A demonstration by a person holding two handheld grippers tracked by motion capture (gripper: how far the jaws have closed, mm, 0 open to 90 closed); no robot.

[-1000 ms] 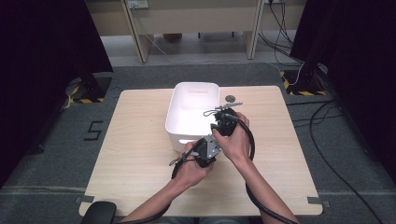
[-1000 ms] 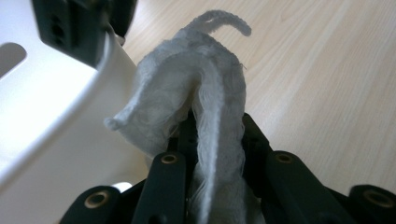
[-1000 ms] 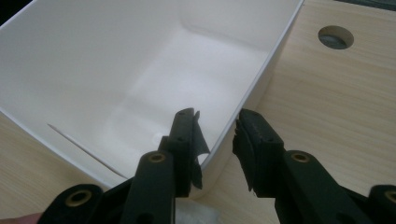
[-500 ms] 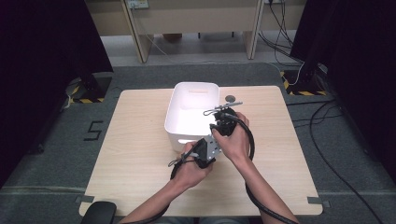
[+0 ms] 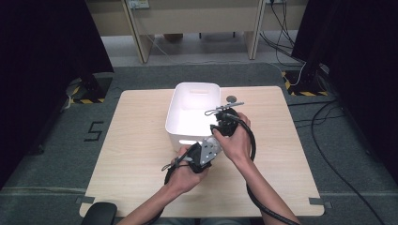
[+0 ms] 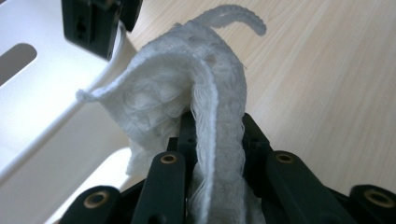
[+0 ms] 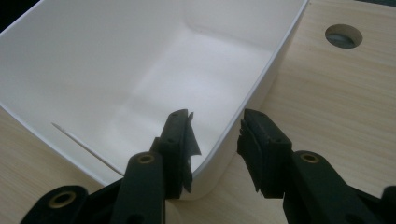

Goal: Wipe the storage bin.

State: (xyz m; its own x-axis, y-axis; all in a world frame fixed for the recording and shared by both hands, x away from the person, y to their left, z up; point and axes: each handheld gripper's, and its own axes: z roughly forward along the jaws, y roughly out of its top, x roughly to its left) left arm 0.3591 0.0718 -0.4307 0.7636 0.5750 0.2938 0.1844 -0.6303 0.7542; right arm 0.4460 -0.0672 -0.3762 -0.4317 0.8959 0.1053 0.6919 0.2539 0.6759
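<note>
A white knitted cloth [image 6: 187, 93] is pinched in my left gripper [image 6: 215, 126], bunched above the jaws with a strip curling up. That left gripper [image 5: 209, 149] sits at the near right corner of the white bin [image 5: 187, 136]. My right gripper [image 7: 215, 130] is open and its jaws have just been opening. They straddle the bin's corner rim [image 7: 261, 88], one inside and one outside, with no pad pressing on it. In the high view the right gripper [image 5: 224, 125] hovers just past the left one. Its black body [image 6: 93, 23] also appears above the cloth.
The bin's inside [image 7: 140, 70] looks bare. It stands mid-table on the pale wooden table [image 5: 141, 140]. A round cable hole [image 5: 231, 99] lies behind the bin to the right. Black cables trail from both grippers toward the near edge.
</note>
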